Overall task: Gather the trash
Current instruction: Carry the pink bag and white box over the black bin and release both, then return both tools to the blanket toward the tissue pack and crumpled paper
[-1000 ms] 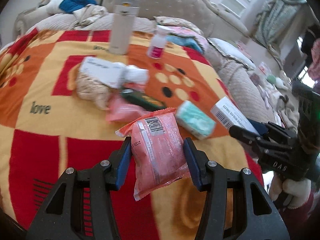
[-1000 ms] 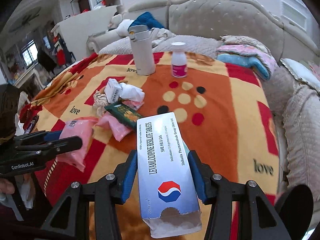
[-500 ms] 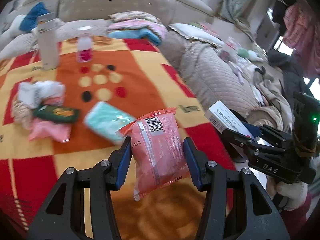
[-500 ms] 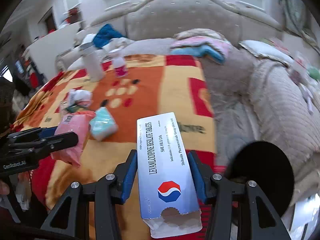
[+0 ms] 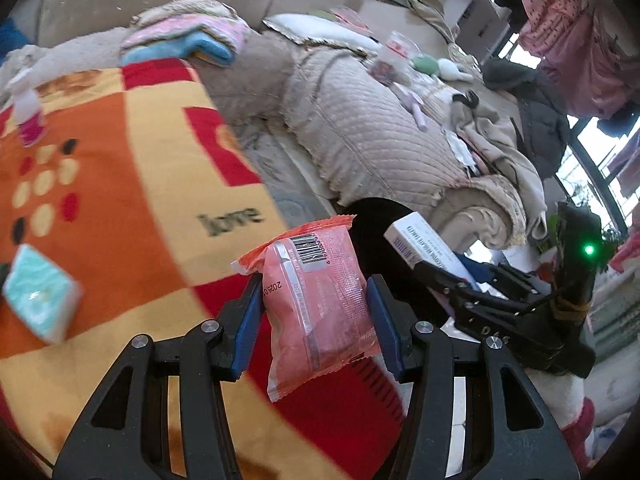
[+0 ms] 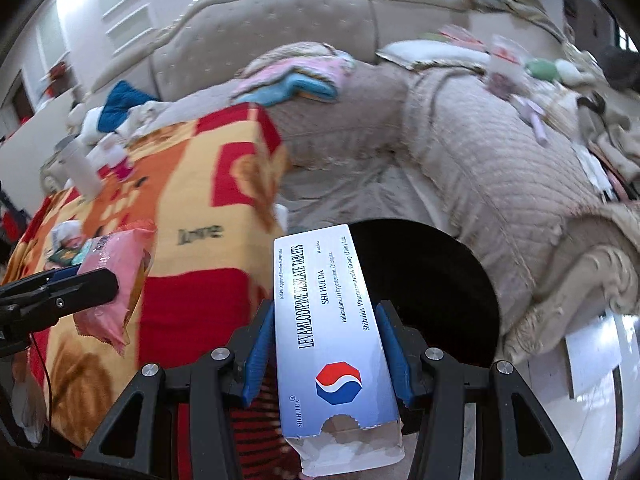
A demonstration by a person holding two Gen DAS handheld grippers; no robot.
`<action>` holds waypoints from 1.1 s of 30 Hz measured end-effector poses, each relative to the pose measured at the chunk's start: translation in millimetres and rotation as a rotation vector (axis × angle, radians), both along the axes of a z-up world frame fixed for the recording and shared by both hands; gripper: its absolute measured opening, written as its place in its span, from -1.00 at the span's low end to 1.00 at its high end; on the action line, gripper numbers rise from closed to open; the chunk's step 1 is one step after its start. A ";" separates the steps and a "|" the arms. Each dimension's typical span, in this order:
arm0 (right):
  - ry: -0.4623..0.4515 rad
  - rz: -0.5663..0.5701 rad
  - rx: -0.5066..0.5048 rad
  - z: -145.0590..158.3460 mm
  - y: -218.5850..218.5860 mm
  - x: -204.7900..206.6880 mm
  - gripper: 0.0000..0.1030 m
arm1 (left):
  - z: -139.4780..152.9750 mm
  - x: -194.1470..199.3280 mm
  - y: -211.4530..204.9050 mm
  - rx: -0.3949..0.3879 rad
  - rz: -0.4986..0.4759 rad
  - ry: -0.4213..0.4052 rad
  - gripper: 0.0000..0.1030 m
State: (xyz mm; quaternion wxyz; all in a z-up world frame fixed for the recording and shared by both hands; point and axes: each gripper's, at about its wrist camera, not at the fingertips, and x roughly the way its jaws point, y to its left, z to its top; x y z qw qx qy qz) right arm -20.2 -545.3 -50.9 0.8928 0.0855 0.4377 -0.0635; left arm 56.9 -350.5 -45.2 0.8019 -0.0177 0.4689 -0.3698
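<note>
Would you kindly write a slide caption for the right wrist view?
Right gripper holds a tablet box near a black bin; left gripper carries a pink packet.

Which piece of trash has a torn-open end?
The white pill box in the right gripper. Its near end is ripped ragged. The pink wrapper in the left gripper and the teal packet show no tear.

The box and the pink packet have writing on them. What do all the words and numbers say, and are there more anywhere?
"LEVAMLODIPINE BESILATE TABLETS", "SHI HUI DA", "Shihuida Pharmaceuticals Group (Jilin) Ltd", "SHIHUIDA": on the box in the right gripper.
Its smaller lines: too small to read.
"2026 0...": on the pink packet in the left gripper; the barcode digits are blurred.
"love": on the blanket.
"DAS": on the right gripper's body.
</note>
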 end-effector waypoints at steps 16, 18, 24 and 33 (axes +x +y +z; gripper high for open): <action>0.008 -0.180 0.086 -26.7 -63.7 -14.1 0.07 | -18.1 15.5 -65.2 -0.122 -0.061 0.113 0.25; 0.018 -0.176 0.078 -29.1 -61.5 -14.6 0.08 | -16.7 17.8 -57.4 -0.109 -0.047 0.107 0.25; 0.033 -0.145 0.081 -35.0 -47.5 -11.0 0.08 | -15.4 20.2 -27.1 -0.050 0.027 0.079 0.25; 0.021 -0.085 0.073 -27.8 -15.0 -4.5 0.12 | -16.2 9.5 17.9 0.060 0.112 -0.052 0.25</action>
